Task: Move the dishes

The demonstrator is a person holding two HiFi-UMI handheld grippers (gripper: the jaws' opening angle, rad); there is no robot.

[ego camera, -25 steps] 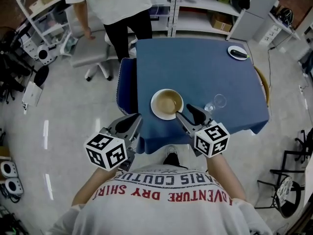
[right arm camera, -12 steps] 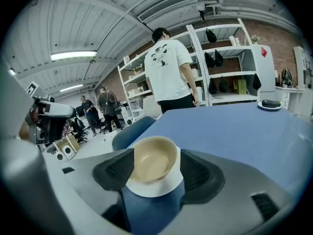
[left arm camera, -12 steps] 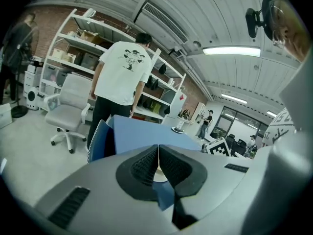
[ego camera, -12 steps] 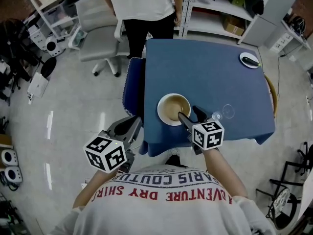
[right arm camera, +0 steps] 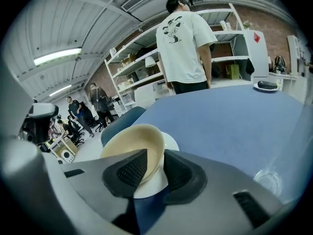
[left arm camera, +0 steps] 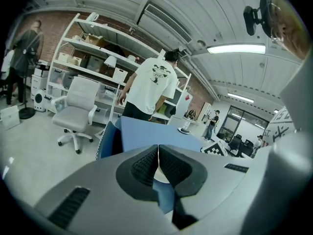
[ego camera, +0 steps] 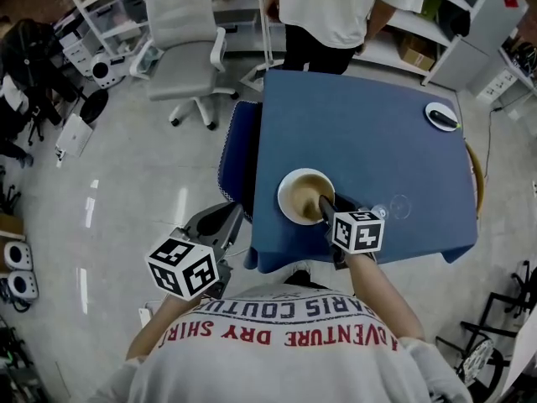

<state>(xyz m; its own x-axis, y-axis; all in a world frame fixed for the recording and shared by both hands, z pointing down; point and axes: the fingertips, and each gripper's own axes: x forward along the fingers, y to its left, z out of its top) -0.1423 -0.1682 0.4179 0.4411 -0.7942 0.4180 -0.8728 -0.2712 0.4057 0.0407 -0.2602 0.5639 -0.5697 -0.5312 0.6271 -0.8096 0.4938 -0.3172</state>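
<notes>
A cream bowl (ego camera: 302,193) stands on a white plate (right arm camera: 172,142) near the front edge of the blue table (ego camera: 361,124). My right gripper (ego camera: 325,201) reaches down onto the bowl's near rim. In the right gripper view the bowl (right arm camera: 133,140) has one pad inside its wall and one outside; the right gripper (right arm camera: 154,161) has just been closing and now grips that rim. My left gripper (ego camera: 230,216) hangs off the table's left front corner, shut with nothing in it; in its own view the left gripper (left arm camera: 157,163) shows its pads together.
A clear glass (ego camera: 396,206) lies just right of my right gripper. A small plate (ego camera: 441,116) with a dark object sits at the far right corner. A blue chair (ego camera: 240,154) hugs the table's left side. A person (ego camera: 340,11) stands at the far end, near a grey office chair (ego camera: 180,44).
My right gripper dropped forward onto the bowl and its jaws narrowed around the near rim. The left gripper barely shifted. The standing person moved right along the table's far end.
</notes>
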